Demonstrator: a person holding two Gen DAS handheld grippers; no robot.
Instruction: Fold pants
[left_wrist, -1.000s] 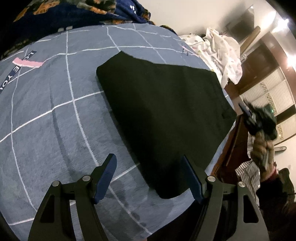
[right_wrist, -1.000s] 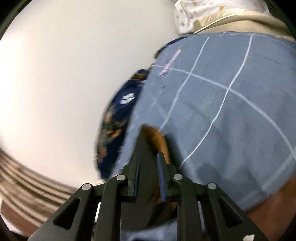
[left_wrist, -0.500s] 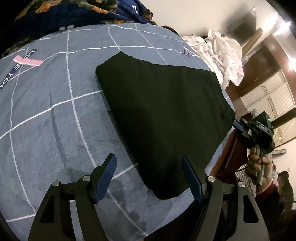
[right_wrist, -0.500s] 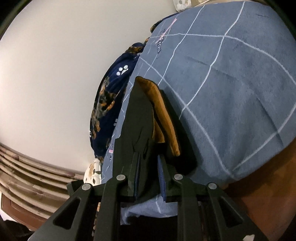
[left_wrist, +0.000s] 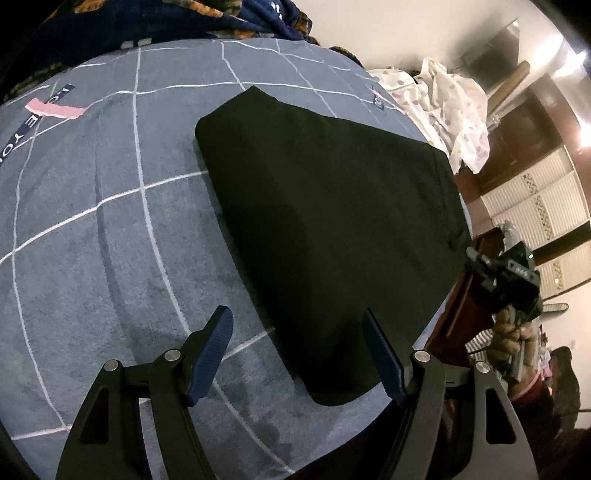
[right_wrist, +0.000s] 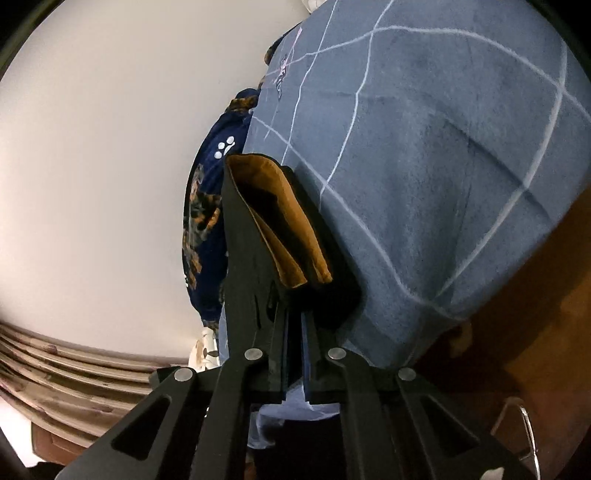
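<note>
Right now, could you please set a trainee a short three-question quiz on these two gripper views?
1. True or false: the left gripper is closed on the black folded pants.
2. What does the right gripper pinch? A) the white spotted cloth B) an edge of the pants C) nothing
3. What colour shows on the pants' inner lining in the right wrist view?

Key: 1 false, it is open above the grey checked blanket; 2 B; 3 orange-brown.

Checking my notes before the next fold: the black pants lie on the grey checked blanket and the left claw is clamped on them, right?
Not quite. The left wrist view shows the left claw open above the black pants, not clamped; they do lie on the grey checked blanket.
</note>
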